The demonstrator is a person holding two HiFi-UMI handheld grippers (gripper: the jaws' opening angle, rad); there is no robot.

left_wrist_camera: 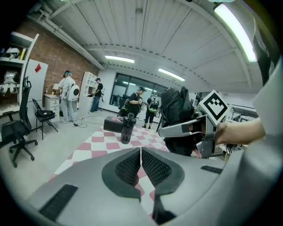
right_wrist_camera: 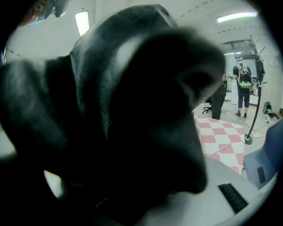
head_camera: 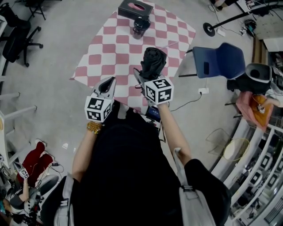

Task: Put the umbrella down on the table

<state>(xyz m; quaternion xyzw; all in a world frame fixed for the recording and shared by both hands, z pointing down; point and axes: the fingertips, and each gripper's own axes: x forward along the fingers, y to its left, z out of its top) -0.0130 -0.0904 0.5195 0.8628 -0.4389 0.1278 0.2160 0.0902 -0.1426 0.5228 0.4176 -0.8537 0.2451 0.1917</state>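
The folded black umbrella (head_camera: 153, 62) is held upright over the near edge of the pink-and-white checked table (head_camera: 110, 48), with my right gripper (head_camera: 143, 80) shut on its lower part. In the right gripper view the umbrella (right_wrist_camera: 132, 97) fills nearly the whole picture and hides the jaws. My left gripper (head_camera: 108, 84) hovers to the left of it at the table's near edge, shut and empty; its pads meet in the left gripper view (left_wrist_camera: 140, 158), where the umbrella (left_wrist_camera: 177, 110) stands to the right, in the right gripper (left_wrist_camera: 183, 128).
A dark bottle (head_camera: 140, 26) and a black tissue box (head_camera: 135, 9) stand at the table's far end. A blue chair (head_camera: 219, 61) is to the right of the table. Several people (left_wrist_camera: 68, 95) stand far off in the room.
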